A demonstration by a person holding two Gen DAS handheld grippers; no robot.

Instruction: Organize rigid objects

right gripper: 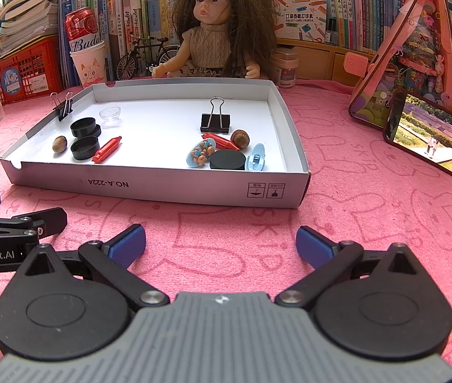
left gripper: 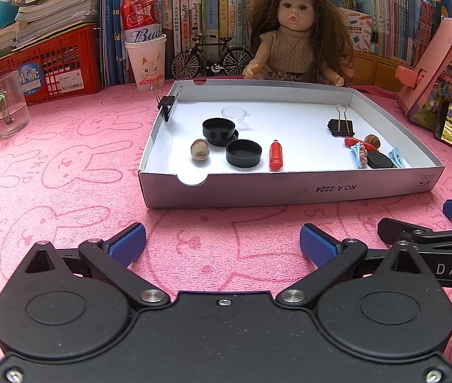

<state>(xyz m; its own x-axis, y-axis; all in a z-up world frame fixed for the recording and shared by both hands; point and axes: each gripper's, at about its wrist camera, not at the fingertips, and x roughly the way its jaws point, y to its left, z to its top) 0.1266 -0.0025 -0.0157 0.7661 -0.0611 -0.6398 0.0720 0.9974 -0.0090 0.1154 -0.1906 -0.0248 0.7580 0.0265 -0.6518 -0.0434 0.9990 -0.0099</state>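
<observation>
Both claws, left (left gripper: pixel 222 244) and right (right gripper: pixel 221 244), were held apart and empty over the tabletop (right gripper: pixel 369 198); small items lay in two clusters inside the white tray (right gripper: pixel 194 188), so sorting's stage was left unsettled.

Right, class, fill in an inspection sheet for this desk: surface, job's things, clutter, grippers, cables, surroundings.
Surface: pink bunny-print cloth.
Job's things: white box tray holding black caps, nuts, red toy bottles, binder clip, blue hair clips, clear dish.
Clutter: second binder clip clamped on the tray wall.
Grippers: left hand-held gripper and right hand-held gripper open, empty, in front of the tray.
Cables: nothing seen.
Surroundings: doll, beer can in a paper cup, phone, books.
</observation>
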